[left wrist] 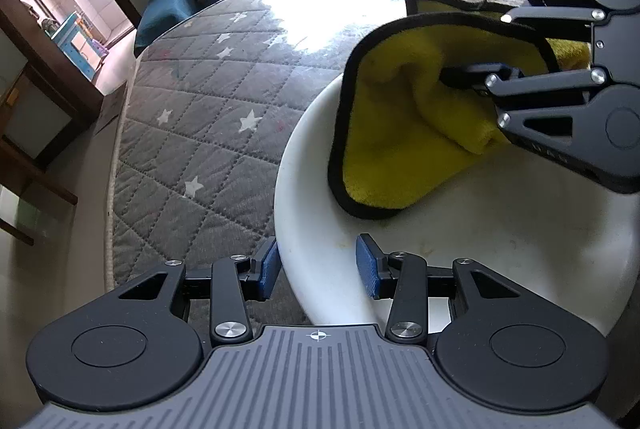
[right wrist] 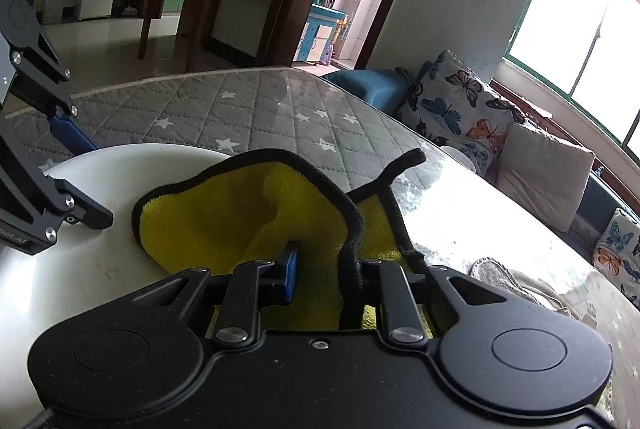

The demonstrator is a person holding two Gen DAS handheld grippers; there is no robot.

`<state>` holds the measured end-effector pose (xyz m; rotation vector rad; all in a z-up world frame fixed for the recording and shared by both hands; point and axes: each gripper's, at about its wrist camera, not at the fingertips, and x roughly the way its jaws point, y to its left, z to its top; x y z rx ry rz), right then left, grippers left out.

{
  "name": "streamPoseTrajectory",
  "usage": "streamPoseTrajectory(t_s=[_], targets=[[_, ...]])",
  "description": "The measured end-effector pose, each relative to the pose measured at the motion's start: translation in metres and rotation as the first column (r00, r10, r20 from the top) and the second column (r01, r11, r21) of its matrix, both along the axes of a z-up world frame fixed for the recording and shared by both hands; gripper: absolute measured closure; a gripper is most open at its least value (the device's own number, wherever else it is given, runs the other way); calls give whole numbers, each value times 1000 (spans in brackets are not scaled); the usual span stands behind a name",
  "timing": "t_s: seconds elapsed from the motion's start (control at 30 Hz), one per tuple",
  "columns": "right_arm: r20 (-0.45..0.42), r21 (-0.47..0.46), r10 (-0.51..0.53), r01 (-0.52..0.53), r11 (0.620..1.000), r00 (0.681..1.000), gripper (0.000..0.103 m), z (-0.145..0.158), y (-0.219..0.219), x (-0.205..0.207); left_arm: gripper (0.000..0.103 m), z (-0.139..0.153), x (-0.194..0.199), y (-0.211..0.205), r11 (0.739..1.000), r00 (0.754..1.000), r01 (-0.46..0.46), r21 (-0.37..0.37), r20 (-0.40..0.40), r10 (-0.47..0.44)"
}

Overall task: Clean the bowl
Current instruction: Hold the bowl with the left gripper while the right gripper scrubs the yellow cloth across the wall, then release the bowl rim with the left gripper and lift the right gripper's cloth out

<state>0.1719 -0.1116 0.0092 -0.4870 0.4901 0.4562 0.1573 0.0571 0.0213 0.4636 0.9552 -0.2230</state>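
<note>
- Wiping is the step in hand: the right gripper (right wrist: 320, 265) is clamping the yellow black-edged microfibre cloth (left wrist: 404, 133) inside the wide white ceramic bowl (left wrist: 500, 229), on the near part of the grey star-quilted table (left wrist: 192, 117).
- Steadying it, the left gripper (left wrist: 320, 269) is straddling the bowl's near rim, probably pinching it.
- Pressing the cloth flat should help it reach the left wall.

Window (right wrist: 580, 41) daylight, tabletop (left wrist: 304, 13) glare, perhaps overexposed.
</note>
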Motion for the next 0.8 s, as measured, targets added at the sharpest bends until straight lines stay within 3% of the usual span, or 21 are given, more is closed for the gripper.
streamPoseTrajectory(t_s=[0.17, 0.43, 0.8], targets=[[10, -11, 2, -2, 1000, 1000, 82, 1, 3, 1, 69, 3, 9, 3, 999, 1000, -21, -24, 0, 21], [22, -18, -23, 23, 1000, 999, 82, 4, 3, 5, 69, 4, 13, 1, 999, 999, -45, -29, 8, 46], [9, -21, -67, 67, 998, 998, 82, 6, -12, -13, 67, 7, -12, 10, 988, 991, -133, -85, -12, 132]])
